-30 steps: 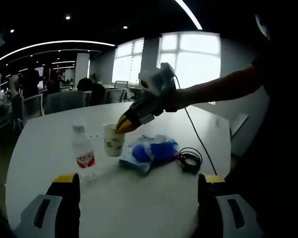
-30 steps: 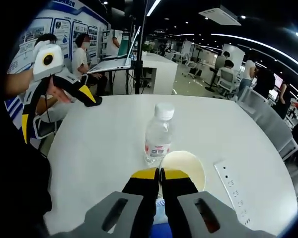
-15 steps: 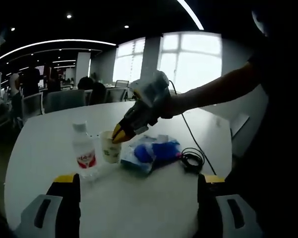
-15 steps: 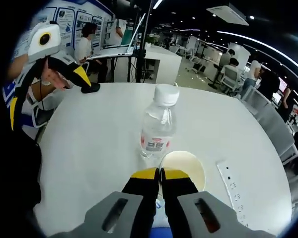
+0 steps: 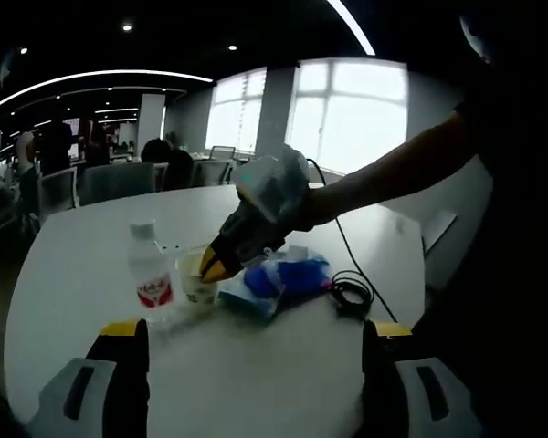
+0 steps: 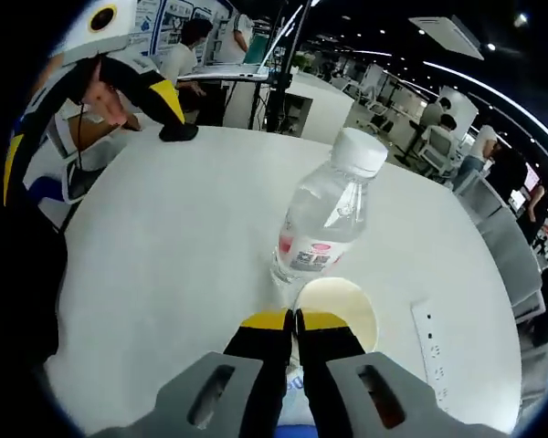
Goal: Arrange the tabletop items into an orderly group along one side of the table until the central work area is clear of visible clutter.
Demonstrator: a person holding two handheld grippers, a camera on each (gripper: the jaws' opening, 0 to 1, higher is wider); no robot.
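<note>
A paper cup (image 5: 195, 285) stands on the white table (image 5: 256, 365) right beside a small clear water bottle (image 5: 148, 278) with a red label. My right gripper (image 5: 216, 267) reaches in from the right and is shut on the cup's rim. In the right gripper view its jaws (image 6: 295, 319) pinch the near rim of the cup (image 6: 342, 308), with the bottle (image 6: 327, 219) just beyond. My left gripper (image 5: 251, 333) hangs wide open above the near table with nothing in it. A blue and white bag (image 5: 279, 277) lies right of the cup.
A black coiled cable (image 5: 350, 294) lies right of the bag. A white power strip (image 6: 429, 351) sits on the table beside the cup. Office chairs, desks and several people stand beyond the table's far edge. The person's arm (image 5: 393, 169) crosses the left gripper view.
My right gripper has dragged the cup across the table, closer to the bottle and to the left gripper's camera. The left gripper stayed open.
</note>
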